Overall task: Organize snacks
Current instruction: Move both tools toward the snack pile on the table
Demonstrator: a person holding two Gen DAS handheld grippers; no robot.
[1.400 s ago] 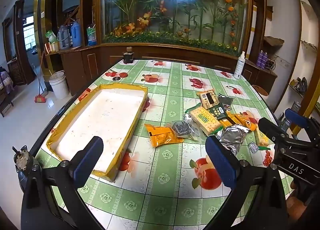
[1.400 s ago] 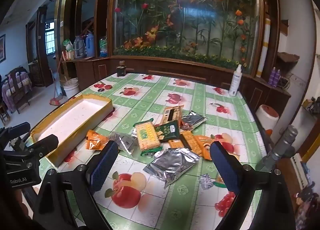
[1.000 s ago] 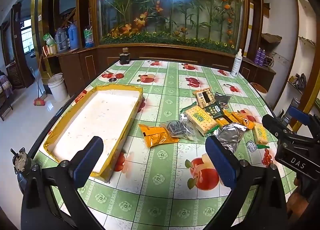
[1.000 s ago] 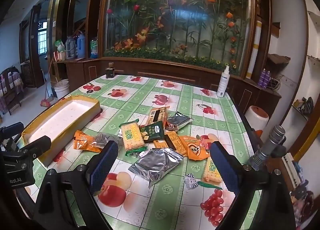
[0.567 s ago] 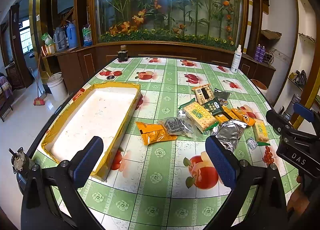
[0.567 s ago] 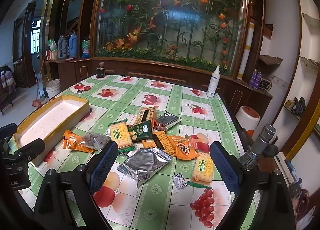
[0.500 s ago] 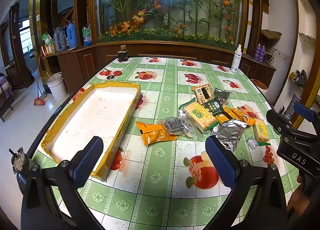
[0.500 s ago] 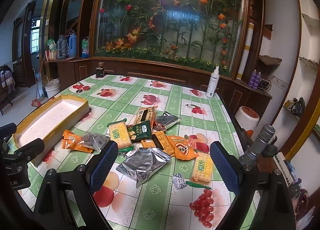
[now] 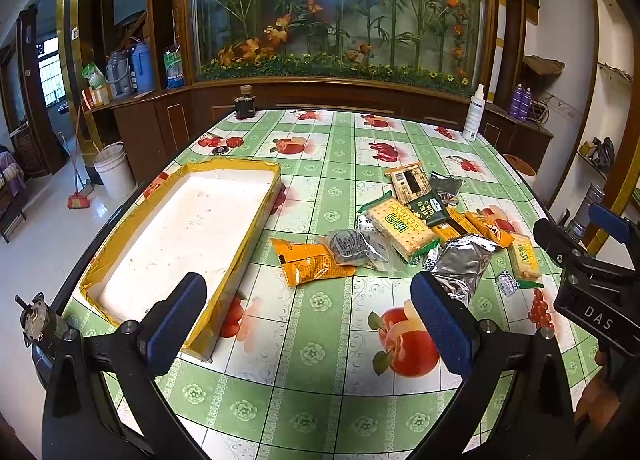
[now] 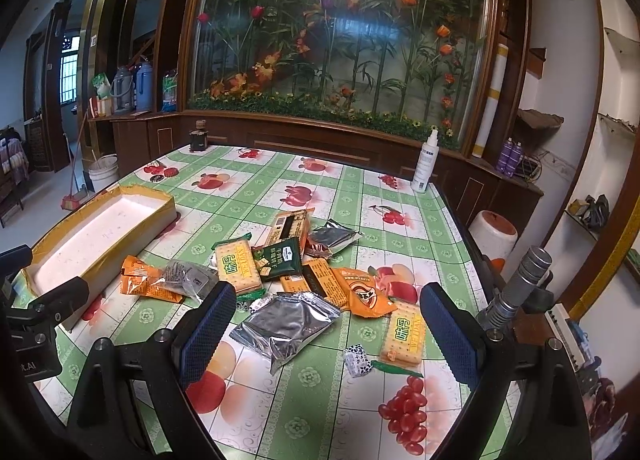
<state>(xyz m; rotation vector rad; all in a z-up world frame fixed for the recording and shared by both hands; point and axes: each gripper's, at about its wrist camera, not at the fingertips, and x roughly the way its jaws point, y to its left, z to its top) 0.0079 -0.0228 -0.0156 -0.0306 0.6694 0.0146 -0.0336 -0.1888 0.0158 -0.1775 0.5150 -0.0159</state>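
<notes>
1. Both the left claw (image 9: 306, 318) and the right claw (image 10: 326, 330) are held wide and empty above the table's (image 9: 320, 360) near edge, presumably for choosing a first packet.
2. The snacks (image 10: 292, 272) are heaped toward the right edge; roughly a dozen packets can be counted, two of them cracker packs (image 10: 236, 266).
3. One yellow-rimmed tray (image 9: 188, 227), lying along the left edge, is left unfilled, seemingly to receive them.
</notes>
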